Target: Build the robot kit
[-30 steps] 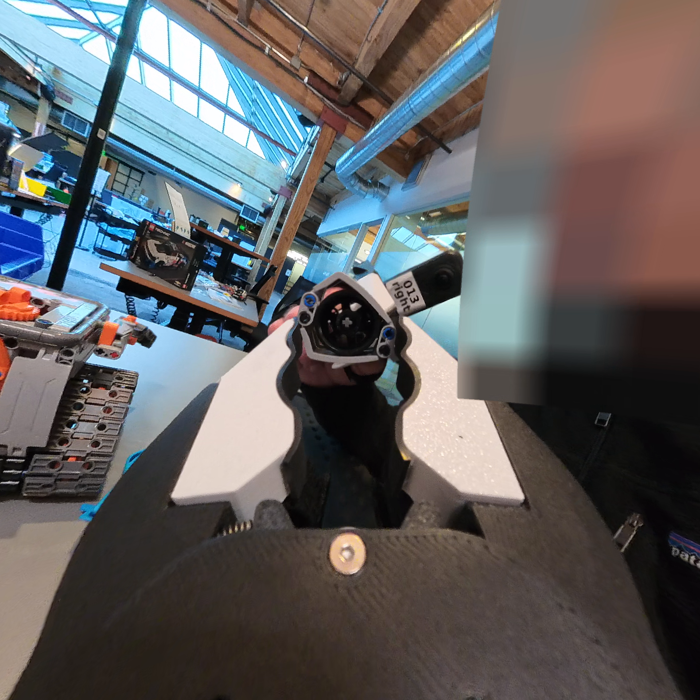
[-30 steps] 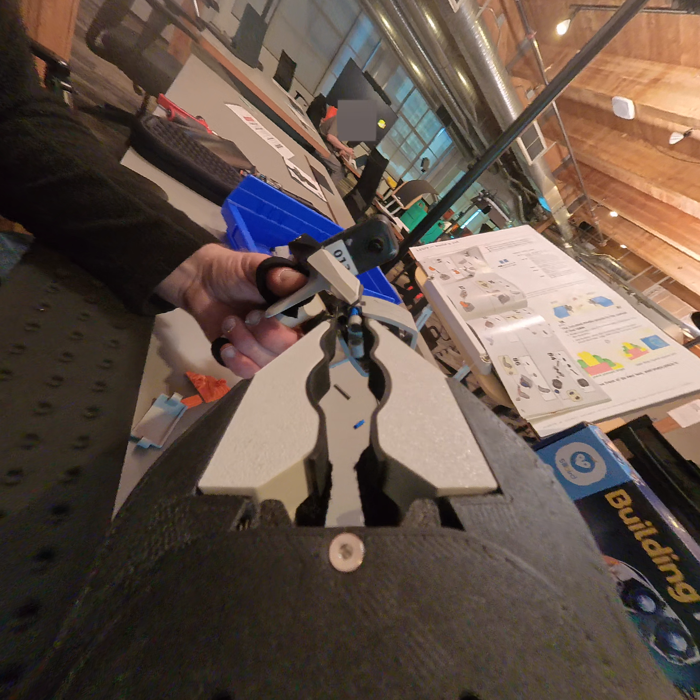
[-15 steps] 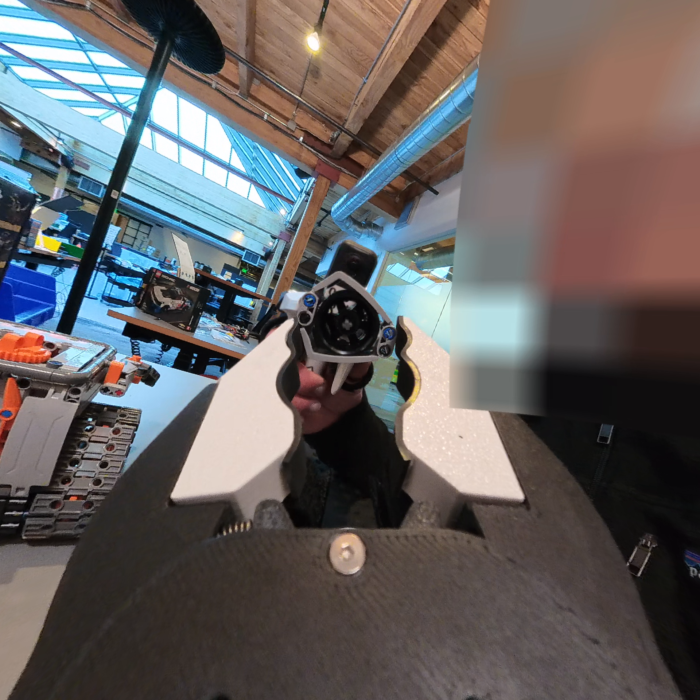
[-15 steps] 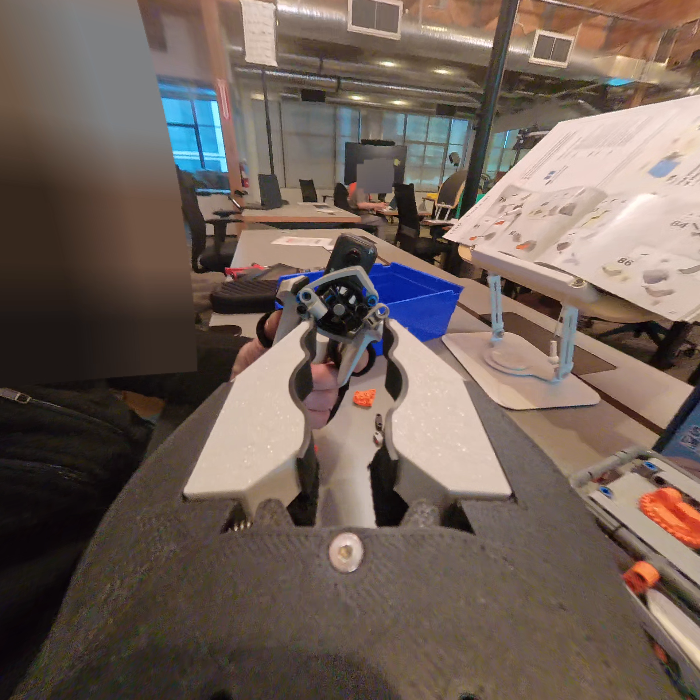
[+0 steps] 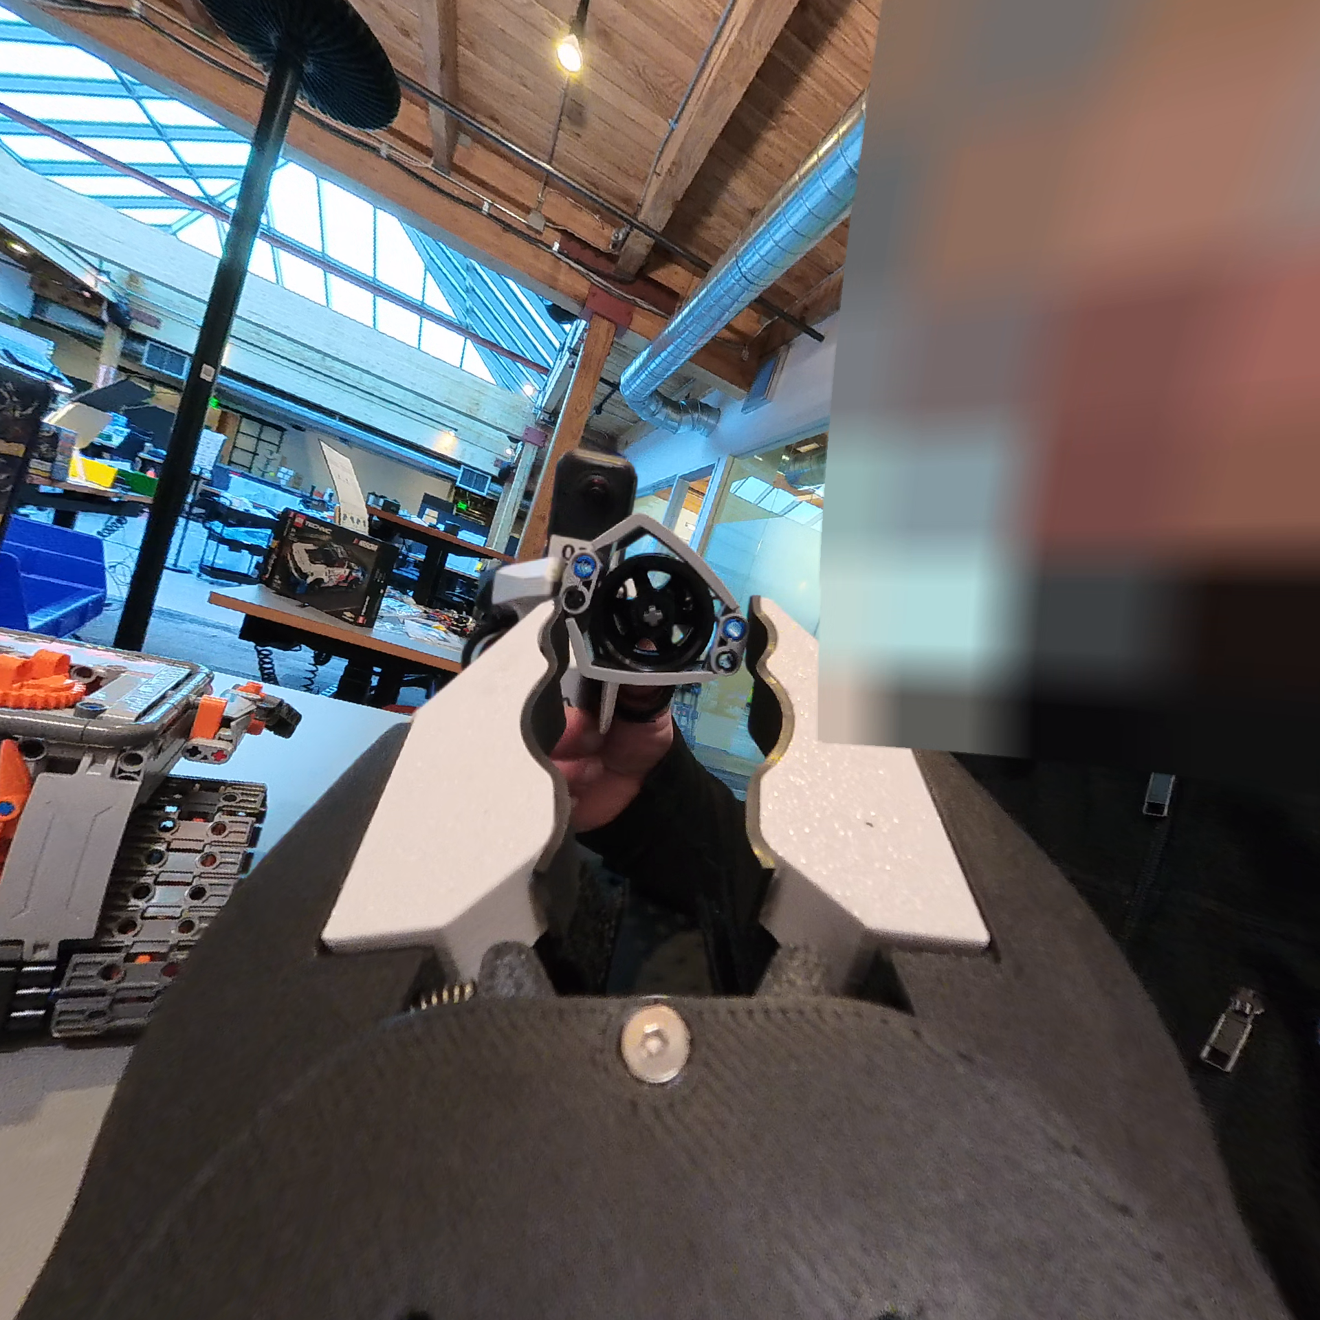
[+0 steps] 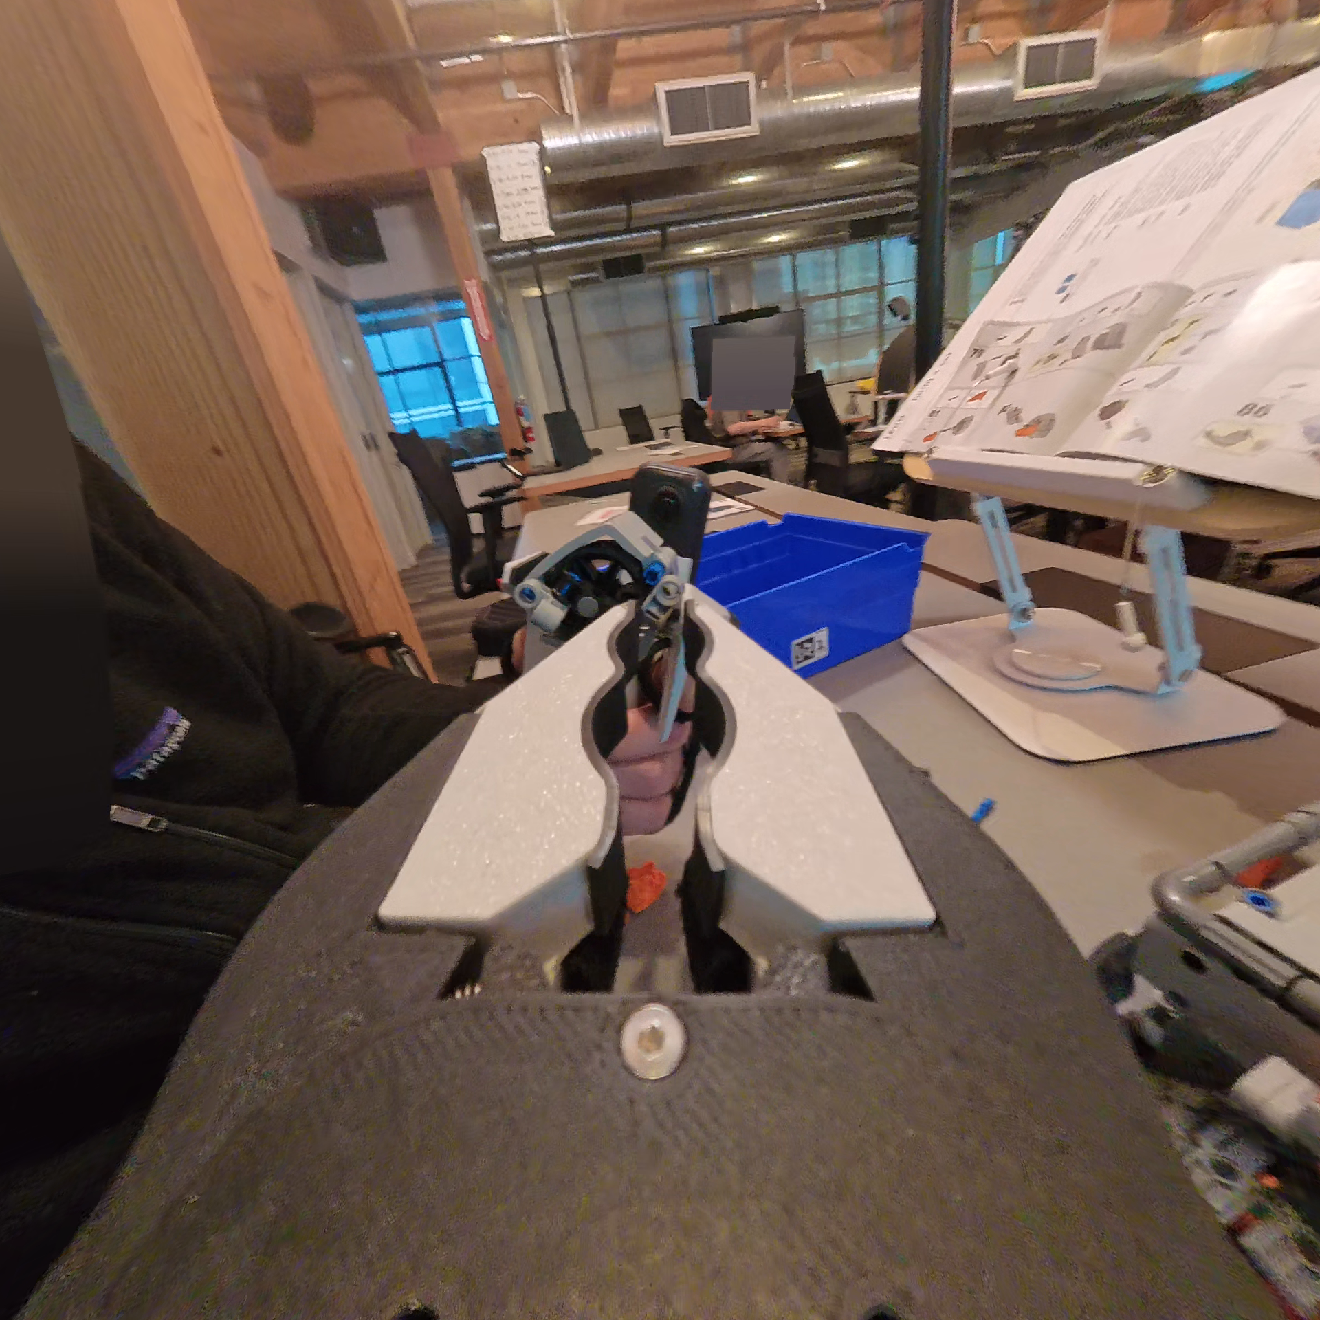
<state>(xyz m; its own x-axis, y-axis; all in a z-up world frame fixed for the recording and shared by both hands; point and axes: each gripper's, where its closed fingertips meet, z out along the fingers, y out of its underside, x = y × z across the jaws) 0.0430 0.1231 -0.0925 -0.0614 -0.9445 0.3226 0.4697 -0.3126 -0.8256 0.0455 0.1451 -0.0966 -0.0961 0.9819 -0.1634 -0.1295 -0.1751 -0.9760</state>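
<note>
**2 grippers on 1 small wheel frame, held in mid-air**

The left gripper [image 5: 650,628] has its fingers set wide and clamped across a grey 3-cornered wheel frame [image 5: 643,671] with a black wheel in the middle and blue pins at the corners. The frame sits right at the fingertips, well above the table [image 6: 928,786].

The right gripper [image 6: 653,628] meets it from the opposite side. Its fingers are nearly together around 1 corner of the frame, with a thin grey sliver between them. Whether they truly bite or only touch, I cannot tell.

A hold this far out on the tips is probably easy to twist, so steady pressure from the left and a straight, gentle squeeze from the right look wisest.

A grey and orange toy vehicle [image 5: 107,786] stands on the table to the left. On the right are a blue bin [image 6: 807,571] and an open booklet [image 6: 1143,321] on a stand [image 6: 1086,678]. An orange scrap [image 6: 645,886] lies on the table below the grippers.
</note>
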